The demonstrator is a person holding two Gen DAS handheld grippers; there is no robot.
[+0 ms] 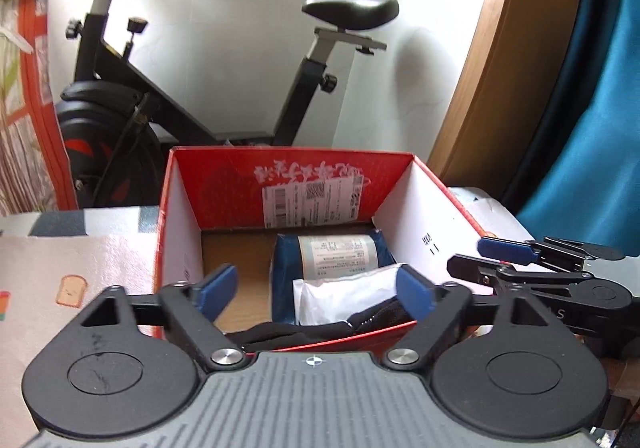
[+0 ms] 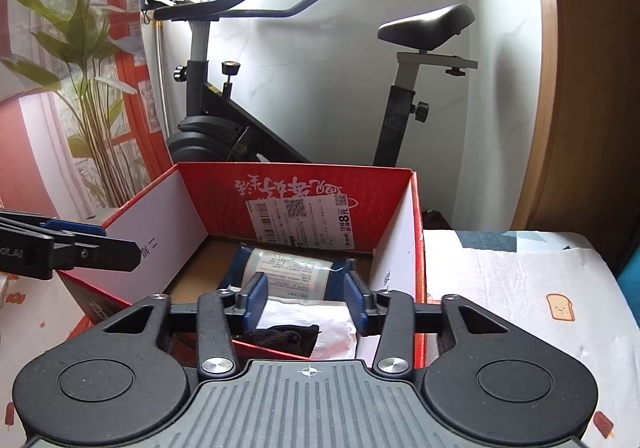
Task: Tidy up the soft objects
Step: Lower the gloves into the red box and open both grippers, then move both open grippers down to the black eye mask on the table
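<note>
A red cardboard box (image 1: 184,208) stands open on a patterned sheet. Inside lie a blue package with a white label (image 1: 340,252), a white pouch (image 1: 344,292) and a black cloth (image 1: 288,336) draped at the near rim. My left gripper (image 1: 316,288) hovers wide open over the near rim, with nothing between its pads. In the right wrist view, my right gripper (image 2: 306,296) is partly open above the same box (image 2: 416,248). The black cloth (image 2: 288,338) and white pouch (image 2: 332,328) lie below it, and the blue package (image 2: 288,264) beyond. Its pads press on nothing.
A black exercise bike (image 1: 224,88) stands against the white wall behind the box. A wooden panel (image 1: 500,68) and blue fabric (image 1: 592,108) rise at the right. A green plant (image 2: 88,68) and an orange curtain stand at the left. The sheet (image 2: 500,288) has toast prints.
</note>
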